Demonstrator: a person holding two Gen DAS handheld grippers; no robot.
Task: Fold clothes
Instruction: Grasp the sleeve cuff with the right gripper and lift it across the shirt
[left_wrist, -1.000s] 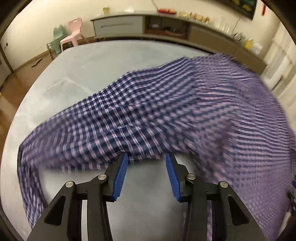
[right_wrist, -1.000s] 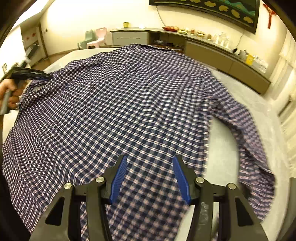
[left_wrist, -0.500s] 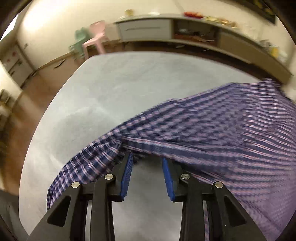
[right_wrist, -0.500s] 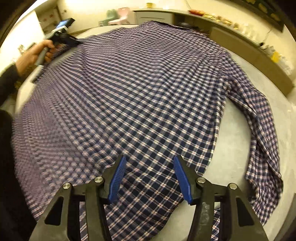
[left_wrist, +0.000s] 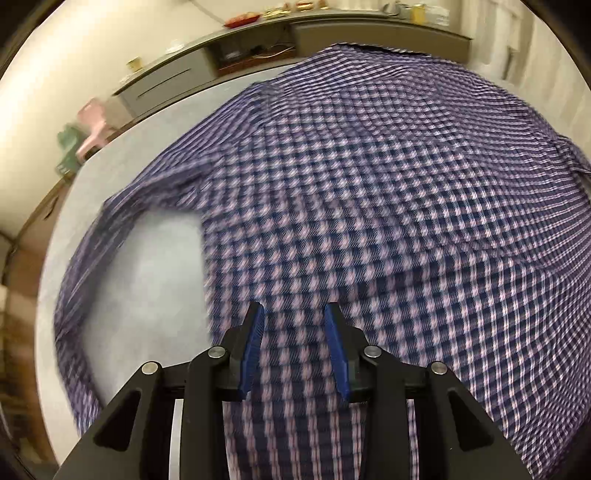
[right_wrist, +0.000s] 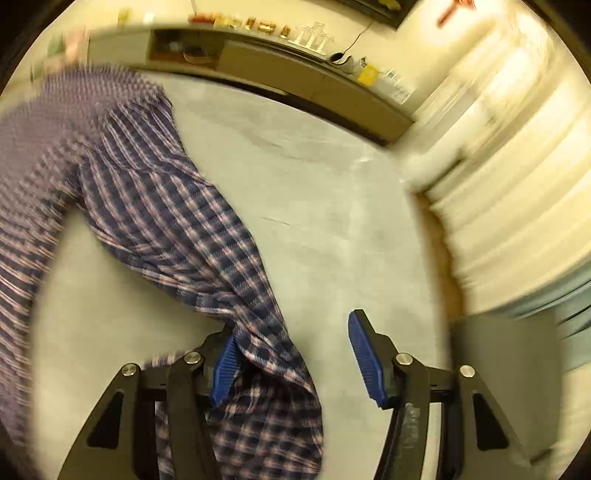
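A navy and pink checked shirt (left_wrist: 369, 192) lies spread flat on the grey table (left_wrist: 162, 266), blurred by motion. Its left sleeve (left_wrist: 81, 266) curves down the table's left side. My left gripper (left_wrist: 295, 343) hovers open over the shirt's near part, with checked cloth showing between and below its blue pads (left_wrist: 255, 347). In the right wrist view the other sleeve (right_wrist: 207, 251) runs from the upper left down between the fingers. My right gripper (right_wrist: 295, 363) is wide open. The sleeve lies against the left pad (right_wrist: 223, 373) and well clear of the right one.
A long sideboard (left_wrist: 258, 48) with small items lines the far wall, also seen as the sideboard (right_wrist: 295, 77) in the right wrist view. Pink and green chairs (left_wrist: 88, 129) stand at the far left. Pale curtains (right_wrist: 509, 166) hang beyond the table's right edge (right_wrist: 436, 229).
The left gripper has swung from the left sleeve's edge to over the shirt's body. The right gripper has swung right from the hem onto the right sleeve. Both stayed open.
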